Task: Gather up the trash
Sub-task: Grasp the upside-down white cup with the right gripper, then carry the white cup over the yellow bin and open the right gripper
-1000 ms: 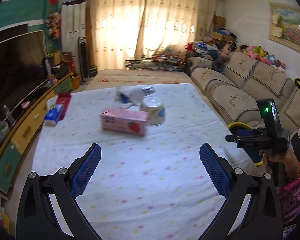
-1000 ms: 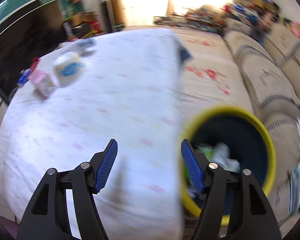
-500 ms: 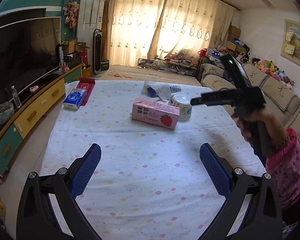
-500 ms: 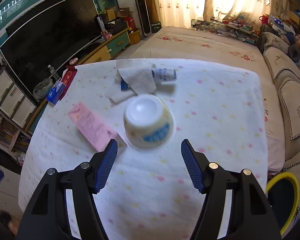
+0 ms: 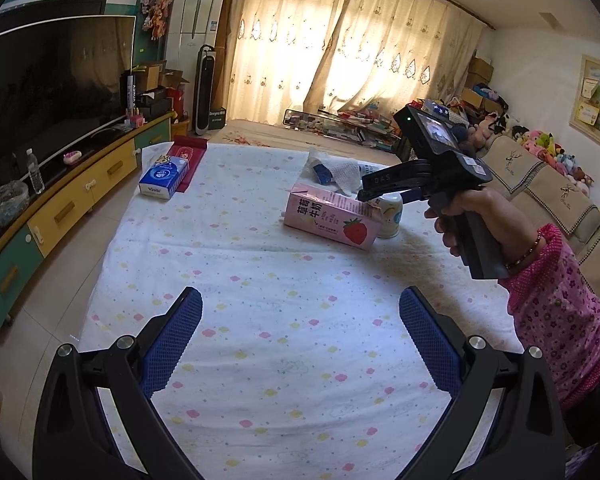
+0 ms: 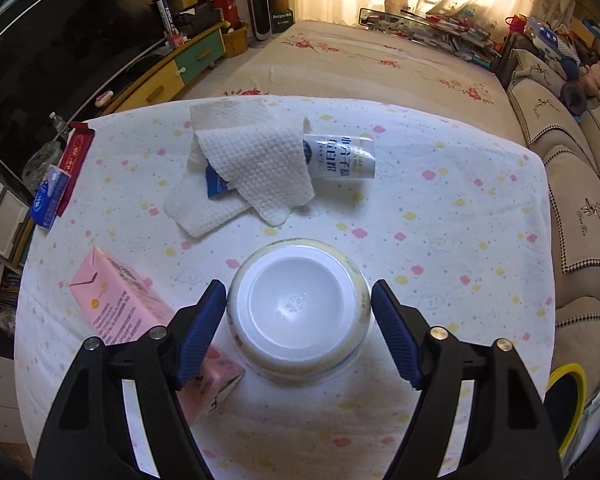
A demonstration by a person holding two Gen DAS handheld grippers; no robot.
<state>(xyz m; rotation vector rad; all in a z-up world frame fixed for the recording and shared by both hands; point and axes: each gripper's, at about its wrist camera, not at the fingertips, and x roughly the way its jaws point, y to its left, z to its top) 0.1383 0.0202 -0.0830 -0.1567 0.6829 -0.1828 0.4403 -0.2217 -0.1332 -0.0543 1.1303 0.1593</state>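
An upside-down white paper cup (image 6: 298,312) stands on the white dotted tablecloth (image 6: 440,240). My right gripper (image 6: 299,300) is open, with one finger on each side of the cup, close but apart from it. A pink strawberry milk carton (image 6: 140,320) lies just left of the cup. It also shows in the left wrist view (image 5: 332,220), with the cup (image 5: 390,216) behind it. A crumpled white paper towel (image 6: 244,168) covers a blue wrapper (image 6: 216,184) and part of a white bottle (image 6: 340,158) farther back. My left gripper (image 5: 300,320) is open and empty above the near tablecloth.
A yellow-rimmed trash bin (image 6: 566,396) stands off the table's right edge by the sofa (image 6: 572,184). A blue tissue pack (image 5: 164,178) and a red box (image 5: 188,152) lie at the table's far left. A TV cabinet (image 5: 60,208) runs along the left.
My right gripper has swung from the trash bin over to the table and come down around the upturned cup. My left gripper's view has shifted slightly left.
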